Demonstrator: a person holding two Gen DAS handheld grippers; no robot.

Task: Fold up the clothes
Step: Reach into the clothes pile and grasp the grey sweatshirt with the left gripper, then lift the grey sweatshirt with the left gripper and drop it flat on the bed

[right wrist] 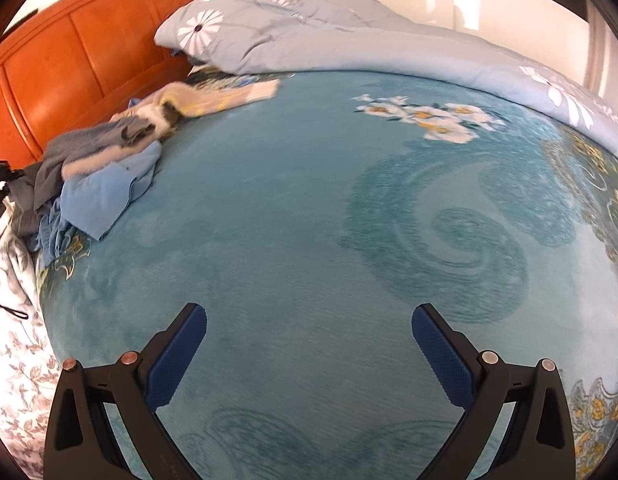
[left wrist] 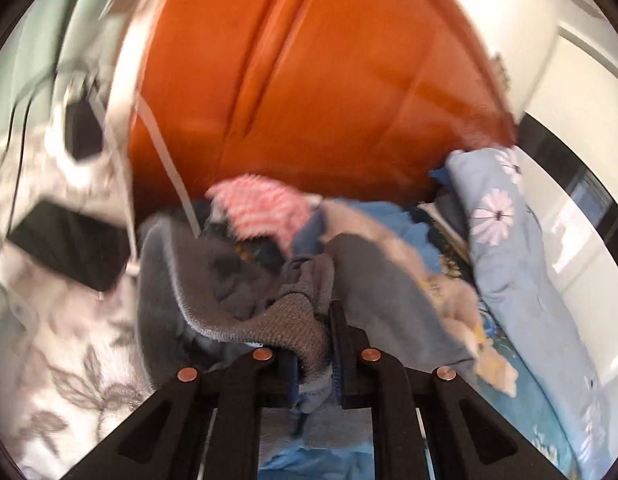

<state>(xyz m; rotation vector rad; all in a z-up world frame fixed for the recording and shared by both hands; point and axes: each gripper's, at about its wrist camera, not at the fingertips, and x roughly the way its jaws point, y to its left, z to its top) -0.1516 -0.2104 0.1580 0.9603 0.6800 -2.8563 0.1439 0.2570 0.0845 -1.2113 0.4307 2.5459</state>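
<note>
Your left gripper point(left wrist: 315, 344) is clamped tight on a fold of the grey knit garment point(left wrist: 269, 320), which bunches up between the blue pads and drapes off toward 10 o'clock in that view. It's pretty blurry, so details are mushy. Behind it, around 12 o'clock, there's the rest of the clothes pile point(left wrist: 309, 232) with a pink-and-white striped piece point(left wrist: 261, 204) on top, sitting right against the orange wooden headboard point(left wrist: 309, 80). A black phone point(left wrist: 69, 248) lies at 9 o'clock on the grey floral sheet point(left wrist: 61, 360). Your right gripper point(right wrist: 309, 332) is spread wide with nothing in it, hovering over the teal blanket point(right wrist: 289, 220) on the bed. From that side the clothes pile point(right wrist: 101, 168) sits at 10 o'clock, grey on top of a light blue piece point(right wrist: 105, 196), and the pale blue daisy-print duvet point(right wrist: 329, 40) is heaped along 12 to 2 o'clock.
</note>
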